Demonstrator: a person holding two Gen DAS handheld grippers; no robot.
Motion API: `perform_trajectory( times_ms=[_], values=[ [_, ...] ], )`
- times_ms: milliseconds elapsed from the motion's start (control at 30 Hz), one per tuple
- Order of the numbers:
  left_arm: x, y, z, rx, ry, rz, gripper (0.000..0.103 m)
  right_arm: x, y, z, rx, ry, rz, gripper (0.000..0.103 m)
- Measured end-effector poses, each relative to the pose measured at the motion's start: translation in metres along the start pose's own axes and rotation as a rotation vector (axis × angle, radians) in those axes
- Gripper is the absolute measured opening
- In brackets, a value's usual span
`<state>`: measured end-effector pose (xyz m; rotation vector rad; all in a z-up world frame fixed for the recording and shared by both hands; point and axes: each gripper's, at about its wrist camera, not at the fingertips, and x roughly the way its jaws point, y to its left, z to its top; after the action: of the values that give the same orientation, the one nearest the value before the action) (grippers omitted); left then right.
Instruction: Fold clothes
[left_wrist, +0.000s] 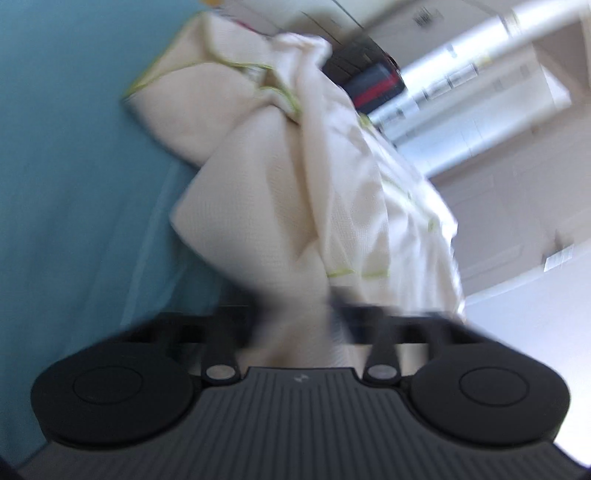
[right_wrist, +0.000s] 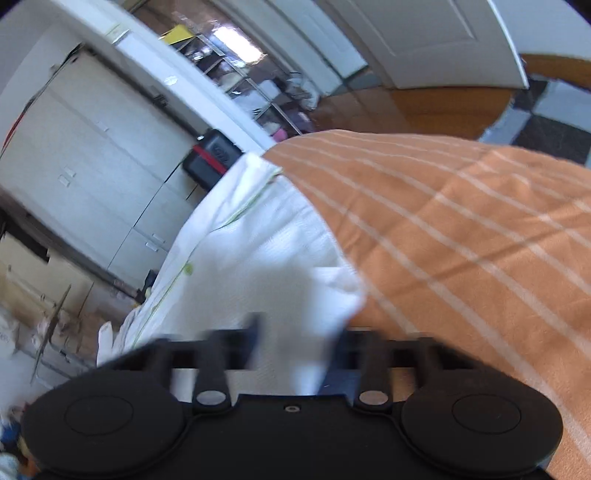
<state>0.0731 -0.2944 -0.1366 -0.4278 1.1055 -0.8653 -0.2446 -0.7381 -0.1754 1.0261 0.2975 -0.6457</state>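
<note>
One cream garment (left_wrist: 280, 192) with green piping, one orange striped cloth (right_wrist: 461, 229), one teal sheet (left_wrist: 74, 184), one black-and-red case (right_wrist: 210, 157), two grippers (left_wrist: 295, 328) (right_wrist: 295, 343).

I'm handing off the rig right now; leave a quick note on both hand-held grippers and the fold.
Left hand-held gripper: shut on the cream garment, which is bunched over the blue sheet.
Right hand-held gripper: shut on the same cloth's white edge, beside the orange striped blanket.
Done: both ends gripped.
Left: garment is crumpled; spread it flat, then fold.
</note>
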Motion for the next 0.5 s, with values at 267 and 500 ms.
perform_trajectory(
  times_ms=[267, 500],
  values=[
    [-0.045, -0.059, -0.018, 0.304, -0.156, 0.127, 0.011, -0.047, 0.034, 0.019, -0.176, -0.107, -0.090, 0.004],
    [-0.110, -0.075, -0.032, 0.195, -0.278, -0.058, 0.007, -0.105, 0.059, 0.020, -0.224, -0.135, -0.159, 0.002]
  ],
)
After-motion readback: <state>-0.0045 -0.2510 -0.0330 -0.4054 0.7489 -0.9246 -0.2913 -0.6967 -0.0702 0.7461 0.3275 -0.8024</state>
